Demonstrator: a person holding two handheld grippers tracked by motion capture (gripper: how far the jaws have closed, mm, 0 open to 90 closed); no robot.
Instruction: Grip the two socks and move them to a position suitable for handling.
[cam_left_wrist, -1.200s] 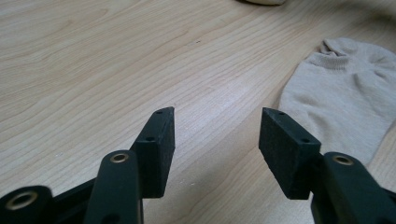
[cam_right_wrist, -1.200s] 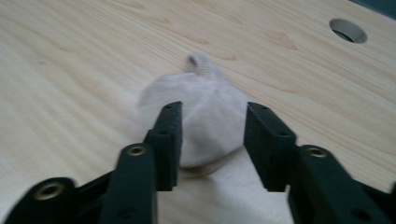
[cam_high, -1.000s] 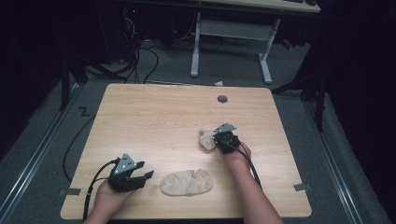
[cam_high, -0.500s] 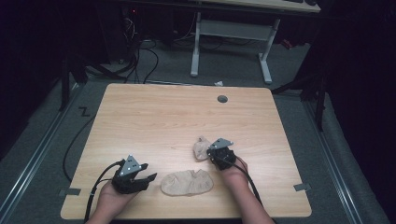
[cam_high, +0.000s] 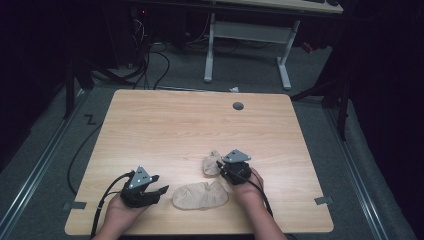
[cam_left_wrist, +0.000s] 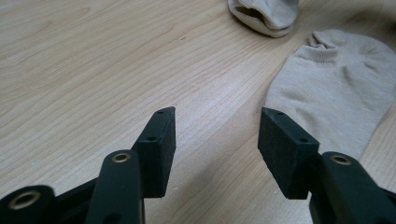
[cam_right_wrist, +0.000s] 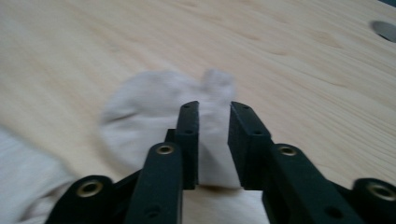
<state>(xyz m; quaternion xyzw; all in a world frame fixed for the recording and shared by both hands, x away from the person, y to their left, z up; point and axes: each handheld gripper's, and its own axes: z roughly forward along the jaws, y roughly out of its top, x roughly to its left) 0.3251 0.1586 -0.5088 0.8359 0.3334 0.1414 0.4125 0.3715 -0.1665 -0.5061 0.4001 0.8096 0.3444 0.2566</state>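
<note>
**Two socks near the front edge of the tabletop**

A flat sock (cam_high: 200, 195) lies on the tabletop (cam_high: 190, 125). Left of it, the left gripper (cam_high: 159, 190) rests with fingers wide apart, holding nothing. Just behind the flat sock, the right gripper (cam_high: 220, 166) has its fingers narrowed around a bunched sock (cam_high: 211, 163).

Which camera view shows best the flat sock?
The left gripper view: the flat sock lies sharp and near, its cuff ribbing visible. The high view shows it whole but small, between both grippers. The right gripper view catches a blurred edge.
</note>
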